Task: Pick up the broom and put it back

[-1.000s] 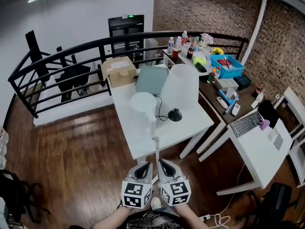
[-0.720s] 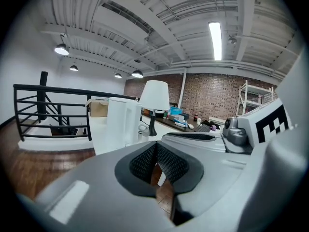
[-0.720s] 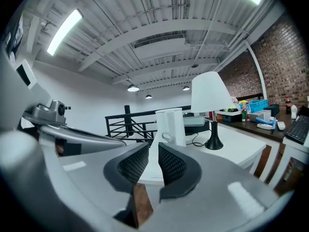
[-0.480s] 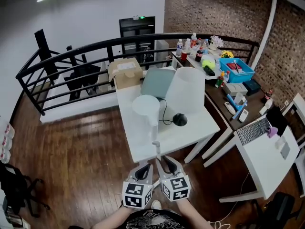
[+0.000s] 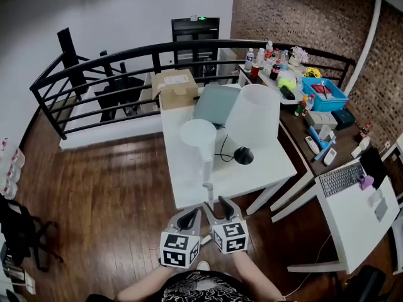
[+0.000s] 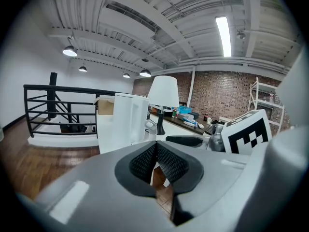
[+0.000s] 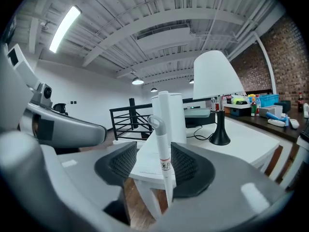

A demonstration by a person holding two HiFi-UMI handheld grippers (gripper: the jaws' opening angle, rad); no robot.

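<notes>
You have two grippers and one broom. The broom handle (image 7: pixel 163 149) stands upright at the near edge of the white table (image 5: pixel 252 175). Left gripper (image 6: pixel 155 146): fingers closed, empty. Right gripper (image 7: pixel 153 161): jaws just opening, now apart around the handle; a second ago they were closed.

White table (image 5: pixel 189 184) stands on dark wood floor (image 5: pixel 94 187). On its top:
- white cylinder (image 5: pixel 198 134) at centre
- white-shaded lamp (image 5: pixel 254 115) at 2 o'clock
- grey-green panel (image 5: pixel 216 102) at 12 o'clock
- cardboard box (image 5: pixel 174 88) at 11 o'clock

Broom handle (image 5: pixel 207 190) stands upright at the 6 o'clock edge. Dark side table (image 5: pixel 296 126) adjoins at 3 o'clock, carrying bottles (image 5: pixel 267 55) and a blue basket (image 5: pixel 325 95).
</notes>
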